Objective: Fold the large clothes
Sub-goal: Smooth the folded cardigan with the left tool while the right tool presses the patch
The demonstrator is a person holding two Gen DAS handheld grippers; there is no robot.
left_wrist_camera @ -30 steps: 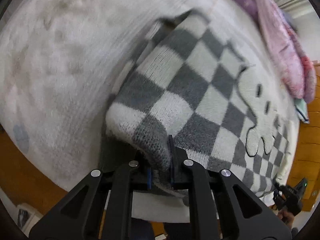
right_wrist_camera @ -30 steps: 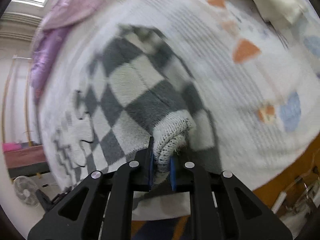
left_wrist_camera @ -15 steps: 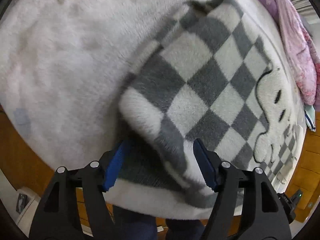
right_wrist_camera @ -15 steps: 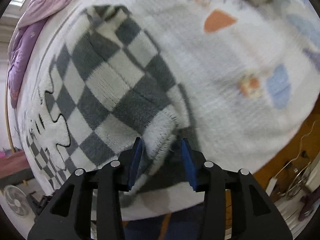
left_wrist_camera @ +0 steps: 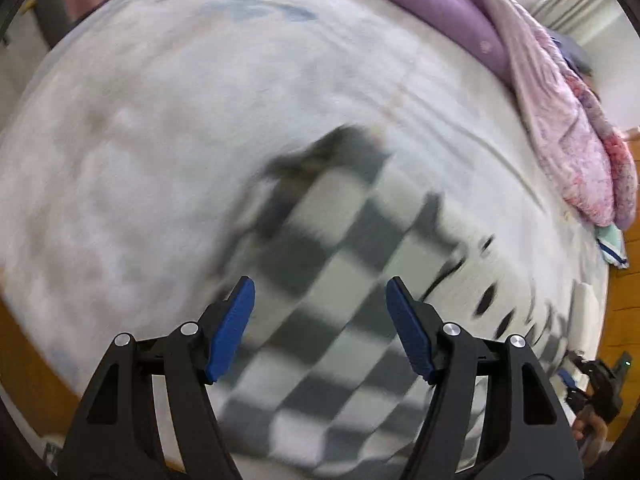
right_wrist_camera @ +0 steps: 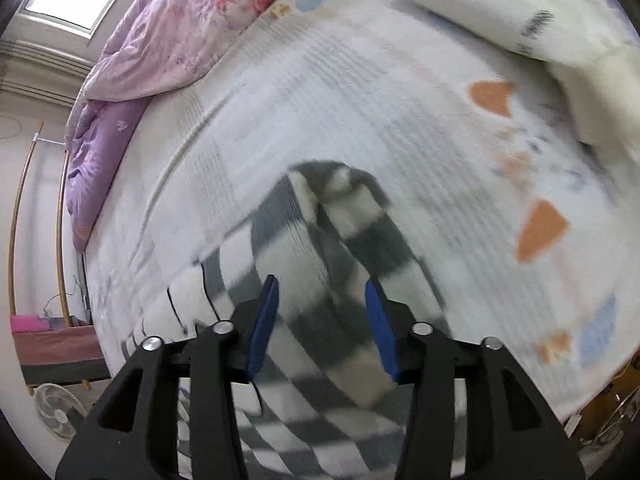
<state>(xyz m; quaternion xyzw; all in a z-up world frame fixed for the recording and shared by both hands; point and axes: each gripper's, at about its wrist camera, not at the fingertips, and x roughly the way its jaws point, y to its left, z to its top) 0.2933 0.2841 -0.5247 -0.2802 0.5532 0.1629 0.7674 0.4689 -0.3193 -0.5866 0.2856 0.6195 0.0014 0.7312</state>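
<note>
A grey-and-white checkered knit sweater [left_wrist_camera: 340, 280] with a white cartoon figure lies on the bed, blurred by motion. It also shows in the right wrist view [right_wrist_camera: 312, 264], with a sleeve folded over its body. My left gripper [left_wrist_camera: 320, 308] is open and empty, above the sweater's checkered part. My right gripper [right_wrist_camera: 322, 308] is open and empty, above the folded sleeve.
The bed has a white patterned sheet [right_wrist_camera: 400, 100]. A purple and pink quilt [left_wrist_camera: 540, 80] is heaped along the far side, also in the right wrist view [right_wrist_camera: 160, 48]. A cream pillow [right_wrist_camera: 500, 12] lies at the upper right. A fan [right_wrist_camera: 56, 412] stands on the floor beside the bed.
Both grippers were shut on sweater sleeves one second ago. They opened, let go of the fabric, and have lifted back away from the sweater.
</note>
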